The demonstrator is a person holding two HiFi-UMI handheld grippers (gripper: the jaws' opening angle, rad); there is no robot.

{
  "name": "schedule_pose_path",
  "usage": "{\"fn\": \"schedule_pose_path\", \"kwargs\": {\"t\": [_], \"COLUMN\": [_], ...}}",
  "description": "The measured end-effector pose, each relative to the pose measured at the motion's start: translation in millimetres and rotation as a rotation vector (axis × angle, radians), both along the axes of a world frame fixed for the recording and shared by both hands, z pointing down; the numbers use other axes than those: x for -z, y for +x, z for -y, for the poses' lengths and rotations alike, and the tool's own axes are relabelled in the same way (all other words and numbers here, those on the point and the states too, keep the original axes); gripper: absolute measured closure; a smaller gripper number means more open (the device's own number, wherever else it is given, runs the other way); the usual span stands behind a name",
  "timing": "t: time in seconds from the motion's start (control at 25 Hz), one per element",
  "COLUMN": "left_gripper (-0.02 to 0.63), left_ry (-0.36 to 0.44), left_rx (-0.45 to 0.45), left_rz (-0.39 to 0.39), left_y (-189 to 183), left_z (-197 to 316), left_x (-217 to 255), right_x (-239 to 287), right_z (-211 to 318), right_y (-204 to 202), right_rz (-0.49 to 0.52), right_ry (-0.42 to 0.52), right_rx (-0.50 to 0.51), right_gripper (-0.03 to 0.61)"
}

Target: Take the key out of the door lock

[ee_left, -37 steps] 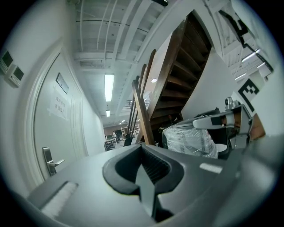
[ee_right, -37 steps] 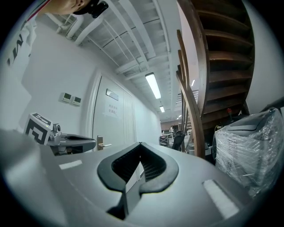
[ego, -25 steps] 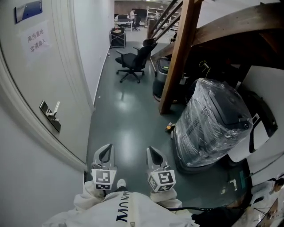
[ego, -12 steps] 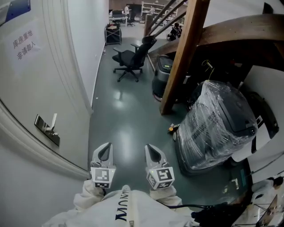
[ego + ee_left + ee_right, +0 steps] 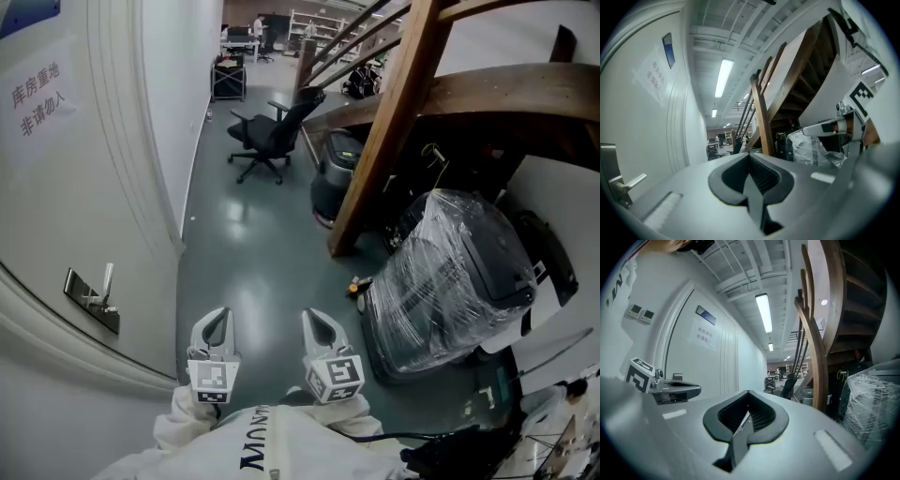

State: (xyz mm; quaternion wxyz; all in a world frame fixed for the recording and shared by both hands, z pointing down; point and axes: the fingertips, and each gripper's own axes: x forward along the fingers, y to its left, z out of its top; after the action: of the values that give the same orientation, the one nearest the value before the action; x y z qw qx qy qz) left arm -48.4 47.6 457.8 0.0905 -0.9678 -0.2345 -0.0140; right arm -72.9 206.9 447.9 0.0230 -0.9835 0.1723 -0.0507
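Observation:
The white door (image 5: 56, 187) fills the left of the head view. Its metal lock plate with a lever handle (image 5: 92, 298) sits low on the door; the handle (image 5: 629, 183) also shows at the left edge of the left gripper view. I cannot make out a key on it. My left gripper (image 5: 215, 324) and right gripper (image 5: 321, 328) hang side by side near my body, well right of and below the lock. Both are shut with nothing between them, as their own views confirm for the left gripper (image 5: 751, 157) and the right gripper (image 5: 748, 395).
A paper sign (image 5: 37, 89) is stuck on the door. A slanted wooden stair post (image 5: 380, 141) stands ahead on the right, with a plastic-wrapped black bin (image 5: 450, 272) beside it. Farther down the green floor are a dark machine (image 5: 333, 173) and an office chair (image 5: 267, 136).
The head view has shifted, so the lock plate and handle now sit lower and further left in it. Both grippers stay shut and low in front of me.

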Motion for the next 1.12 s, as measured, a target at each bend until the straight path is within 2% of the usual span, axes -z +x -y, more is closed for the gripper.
{"fn": "schedule_pose_path", "kwargs": {"t": [0.24, 0.52, 1.12], "left_gripper": [0.614, 0.614, 0.614], "left_ry": [-0.002, 0.013, 0.047], "left_rx": [0.013, 0.054, 0.094], "left_rz": [0.012, -0.01, 0.018], "left_y": [29, 91, 224], "left_z": [-3, -15, -94], "left_x": [-13, -4, -8], "right_x": [-11, -3, -14], "right_z": [0, -16, -93], "right_y": [35, 99, 240], "right_rz": [0.01, -0.032, 0.011], "right_ry": [-0.003, -0.003, 0.029], "right_rx": [0.025, 0.052, 0.098], "right_gripper": [0.577, 0.577, 0.577]}}
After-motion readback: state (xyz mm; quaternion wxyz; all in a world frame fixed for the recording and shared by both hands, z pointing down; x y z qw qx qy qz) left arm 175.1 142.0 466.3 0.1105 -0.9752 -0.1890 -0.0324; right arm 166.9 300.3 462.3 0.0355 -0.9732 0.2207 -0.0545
